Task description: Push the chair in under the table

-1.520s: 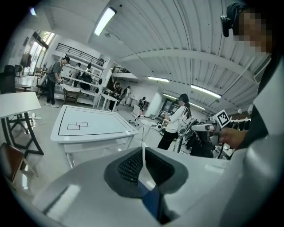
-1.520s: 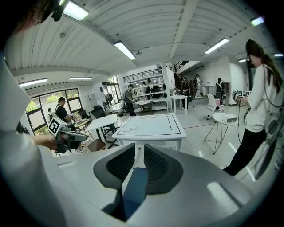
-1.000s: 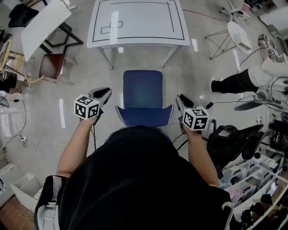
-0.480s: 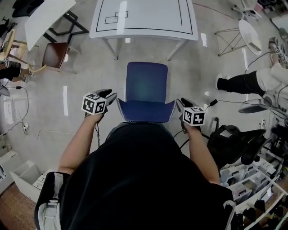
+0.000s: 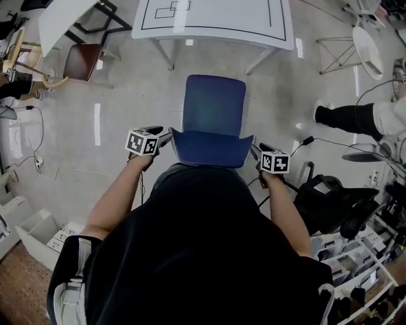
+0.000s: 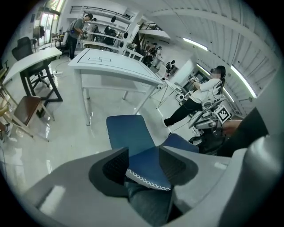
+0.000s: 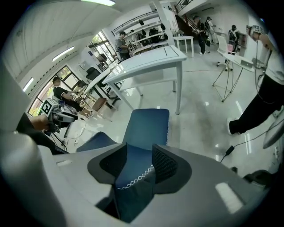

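**Jaws astride the chair back, chair well out from the table.**
Head view: the chair [image 5: 214, 105] stands apart from the table [image 5: 216, 19], with the left gripper [image 5: 166, 136] and right gripper [image 5: 255, 151] at its back's top corners. Left gripper view: jaws just opened wide, the back [image 6: 148, 170] loose between them. Right gripper view: narrower, same loose straddle. I'd say an uneven shove could slew it against the table.

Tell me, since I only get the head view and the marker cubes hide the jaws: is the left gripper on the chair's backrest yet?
Observer: The left gripper has its jaws apart, just opened wider, with the stitched top edge of the backrest between them, unclamped.
Operator: And the right gripper?
Observer: The right gripper is the same: jaws apart, just opening, the backrest's other corner between them.
Operator: Anyone beyond the table?
Observer: Yes, a person stands past the far end of the table.
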